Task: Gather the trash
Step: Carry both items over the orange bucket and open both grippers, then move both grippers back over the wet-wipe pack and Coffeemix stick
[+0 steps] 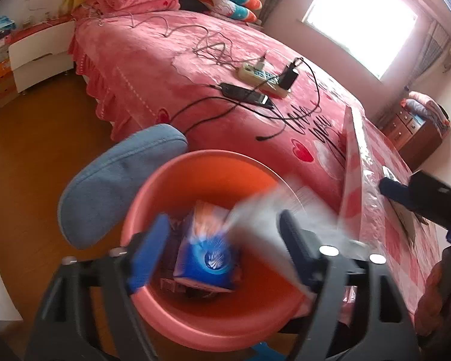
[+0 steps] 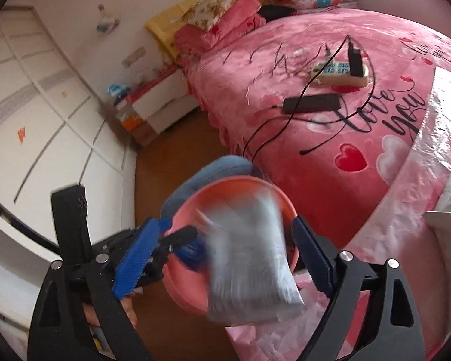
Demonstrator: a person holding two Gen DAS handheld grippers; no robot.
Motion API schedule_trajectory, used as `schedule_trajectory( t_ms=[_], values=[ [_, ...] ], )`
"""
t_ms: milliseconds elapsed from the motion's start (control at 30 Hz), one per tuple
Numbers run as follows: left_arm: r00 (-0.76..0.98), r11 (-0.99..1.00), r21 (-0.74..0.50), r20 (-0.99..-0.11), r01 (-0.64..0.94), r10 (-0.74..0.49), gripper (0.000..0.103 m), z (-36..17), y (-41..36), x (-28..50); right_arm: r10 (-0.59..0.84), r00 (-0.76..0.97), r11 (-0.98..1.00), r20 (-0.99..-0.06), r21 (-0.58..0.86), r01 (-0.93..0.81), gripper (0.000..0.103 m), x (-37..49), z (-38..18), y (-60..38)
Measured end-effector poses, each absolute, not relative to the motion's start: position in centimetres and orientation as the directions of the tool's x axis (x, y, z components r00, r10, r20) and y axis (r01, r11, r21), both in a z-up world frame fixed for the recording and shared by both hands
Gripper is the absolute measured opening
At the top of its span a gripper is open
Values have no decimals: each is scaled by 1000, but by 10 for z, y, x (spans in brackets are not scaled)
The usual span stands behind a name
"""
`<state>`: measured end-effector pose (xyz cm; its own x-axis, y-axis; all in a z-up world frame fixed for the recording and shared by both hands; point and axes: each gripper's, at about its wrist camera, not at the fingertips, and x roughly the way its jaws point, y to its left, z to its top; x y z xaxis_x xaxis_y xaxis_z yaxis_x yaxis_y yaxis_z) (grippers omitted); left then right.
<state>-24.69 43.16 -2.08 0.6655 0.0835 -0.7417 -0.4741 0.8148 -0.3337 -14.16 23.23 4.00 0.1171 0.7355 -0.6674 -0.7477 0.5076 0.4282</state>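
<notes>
Blurred grey-white plastic packet hangs loose between the wide-apart fingers of the right gripper, over the near rim of the round salmon plastic basin, long axis roughly vertical. Left gripper also spread, empty, aimed into the basin at a blue-orange box.

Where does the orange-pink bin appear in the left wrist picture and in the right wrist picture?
Left wrist: the bin fills the lower centre, between the gripper's fingers.
Right wrist: the bin sits at lower centre, partly behind a blurred grey packet.
Shared landmark: the power strip on the bed.
</notes>
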Motion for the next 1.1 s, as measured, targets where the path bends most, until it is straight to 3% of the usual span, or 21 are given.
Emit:
schedule_trajectory(
  t_ms=[367, 633, 767, 1100],
  values=[
    [655, 802, -294, -740, -520, 154, 89, -15, 429, -247, 695, 275, 597, -664, 320, -736, 92, -148, 52, 185],
    [762, 855, -301, -629, -422, 155, 89, 5, 401, -249, 697, 320, 622, -642, 318, -716, 92, -156, 50, 149],
    [810, 862, -324, -566, -389, 153, 89, 17, 388, -251, 717, 359, 632, -597, 339, -697, 98, -154, 53, 129],
    [767, 877, -277, -625, -393, 146, 89, 29, 360, -231, 688, 511, 693, -515, 260, -672, 98, -151, 66, 77]
  ],
)
